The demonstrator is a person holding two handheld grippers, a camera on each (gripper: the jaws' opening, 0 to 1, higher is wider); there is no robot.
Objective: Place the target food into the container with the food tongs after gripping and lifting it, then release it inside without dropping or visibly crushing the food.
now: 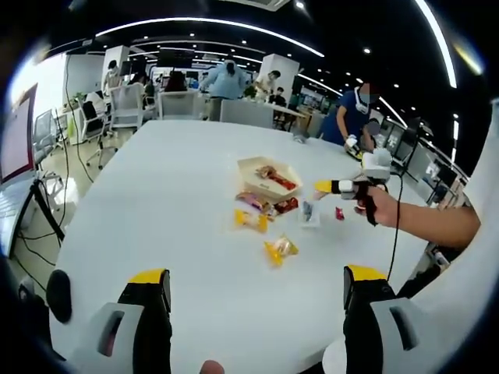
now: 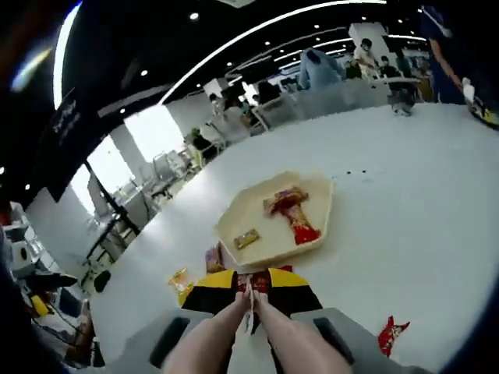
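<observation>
Grey grippers with black, yellow-tipped fingers (image 1: 148, 290).

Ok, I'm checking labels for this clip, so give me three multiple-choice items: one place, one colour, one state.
1. Where does the tray sit? A on the white table; B on a chair; C on the floor.
2. Tray colour? A blue; B cream; C black.
3. Fingers of the left gripper? A shut on a packet; B shut, empty; C open.
A, the white table lies all around it; B, its walls are pale cream; C, a wide bare gap parts them.
</observation>
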